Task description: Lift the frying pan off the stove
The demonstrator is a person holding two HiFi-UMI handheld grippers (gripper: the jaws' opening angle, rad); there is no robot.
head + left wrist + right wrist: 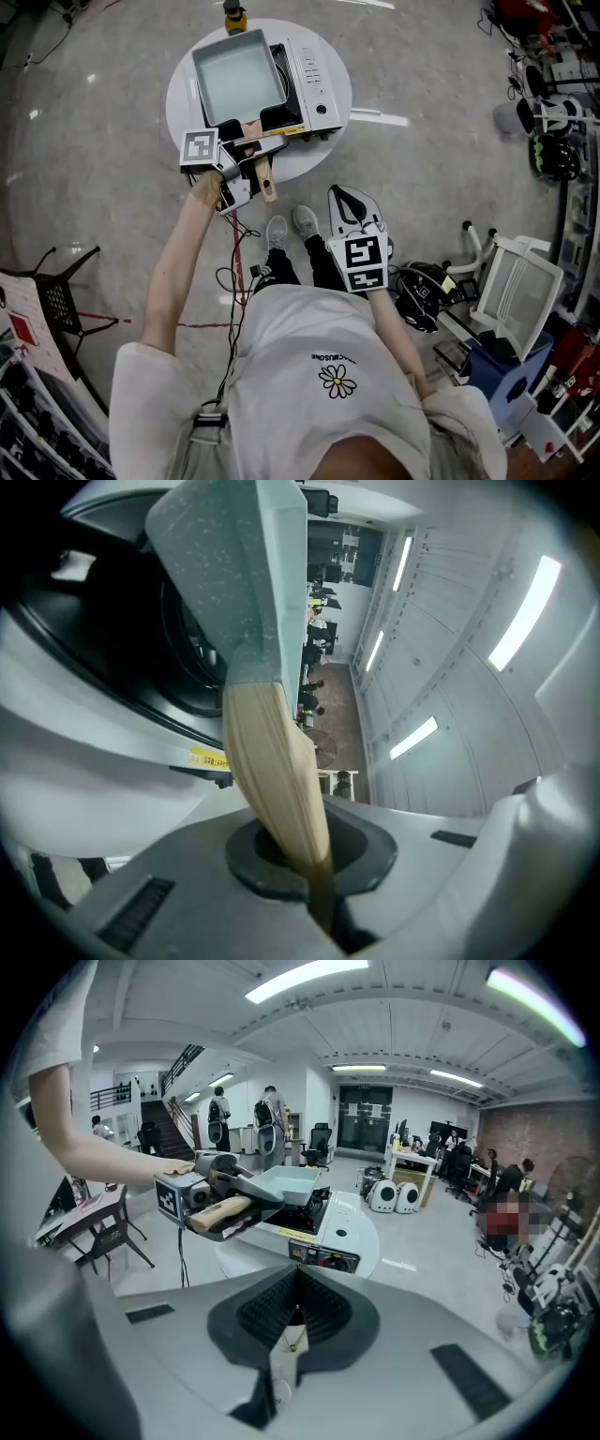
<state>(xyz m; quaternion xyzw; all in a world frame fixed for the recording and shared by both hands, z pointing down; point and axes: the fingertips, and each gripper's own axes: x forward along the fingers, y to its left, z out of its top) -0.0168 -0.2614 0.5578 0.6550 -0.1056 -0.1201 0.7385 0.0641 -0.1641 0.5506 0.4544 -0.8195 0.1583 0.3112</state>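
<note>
A square pale grey-blue frying pan (239,75) is over the burner of a white portable stove (317,80) on a round white table (185,105). Its wooden handle (266,184) points toward me. My left gripper (251,148) is shut on that handle from the side. In the left gripper view the handle (274,761) runs between the closed jaws up to the pan (234,574). Whether the pan rests on the stove I cannot tell. My right gripper (345,195) hangs shut and empty near my body, well back from the table. The right gripper view shows its jaws (292,1326) closed, with the pan (286,1177) and left gripper (239,1206) ahead.
A yellow-capped bottle (233,17) stands behind the pan on the table. A black chair (66,291) is at my left and a white chair (520,281) with clutter at my right. Cables (239,267) trail on the floor by my feet.
</note>
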